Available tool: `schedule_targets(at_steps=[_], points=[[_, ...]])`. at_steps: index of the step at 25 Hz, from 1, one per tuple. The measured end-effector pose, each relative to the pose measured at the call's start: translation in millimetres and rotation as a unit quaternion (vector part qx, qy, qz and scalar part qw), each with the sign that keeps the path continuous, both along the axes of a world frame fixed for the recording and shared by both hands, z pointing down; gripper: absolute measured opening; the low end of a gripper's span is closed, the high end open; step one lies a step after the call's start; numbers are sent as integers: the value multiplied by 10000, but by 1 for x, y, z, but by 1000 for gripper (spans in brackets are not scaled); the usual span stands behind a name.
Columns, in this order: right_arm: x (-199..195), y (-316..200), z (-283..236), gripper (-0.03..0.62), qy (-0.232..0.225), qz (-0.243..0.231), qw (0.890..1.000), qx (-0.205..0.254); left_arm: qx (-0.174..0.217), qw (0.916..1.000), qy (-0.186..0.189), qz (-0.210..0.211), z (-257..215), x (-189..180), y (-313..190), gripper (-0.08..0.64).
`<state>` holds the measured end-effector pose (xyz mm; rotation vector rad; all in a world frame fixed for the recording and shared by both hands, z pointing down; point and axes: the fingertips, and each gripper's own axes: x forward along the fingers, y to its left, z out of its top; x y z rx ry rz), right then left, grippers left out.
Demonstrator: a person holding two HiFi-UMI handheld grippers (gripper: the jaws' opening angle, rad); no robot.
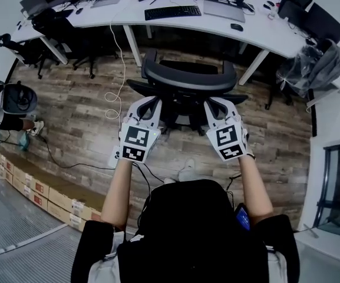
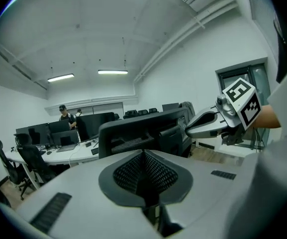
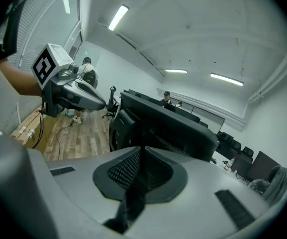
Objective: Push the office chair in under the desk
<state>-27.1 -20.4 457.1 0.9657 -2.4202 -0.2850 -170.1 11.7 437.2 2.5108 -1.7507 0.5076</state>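
**A:** Where's the office chair [image 1: 188, 84]?

**B:** Middle of the frame, its back toward us, seat not yet under the desk [image 1: 128, 13]. The left gripper [image 1: 149, 102] and right gripper [image 1: 215, 104] both have their jaws pressed together, holding nothing, just behind it (contact unclear).

**A:** Risks?

**B:** I'd guess an uneven shove swivels it into the desk leg [image 1: 132, 45], or a wheel snags the white cable [image 1: 124, 69].

**A:** Count?

**B:** One chair to push, two grippers, one desk, one cable; at least two spare chairs [image 1: 69, 40] upper left.
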Motion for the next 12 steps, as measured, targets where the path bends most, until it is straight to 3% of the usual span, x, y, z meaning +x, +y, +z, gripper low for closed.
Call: schedule_targets(at_steps=[7, 10, 12], points=[[12, -14, 28, 26, 843, -126, 9963, 68, -334, 9973, -575, 301, 35, 5, -23, 16], [15, -17, 41, 28, 1265, -206, 9917, 128, -523, 9931, -902, 535, 52, 7, -31, 112], [16, -21, 49, 52, 1581, -270, 9869, 187, -595, 9898, -1114, 663, 61, 9, -36, 138]])
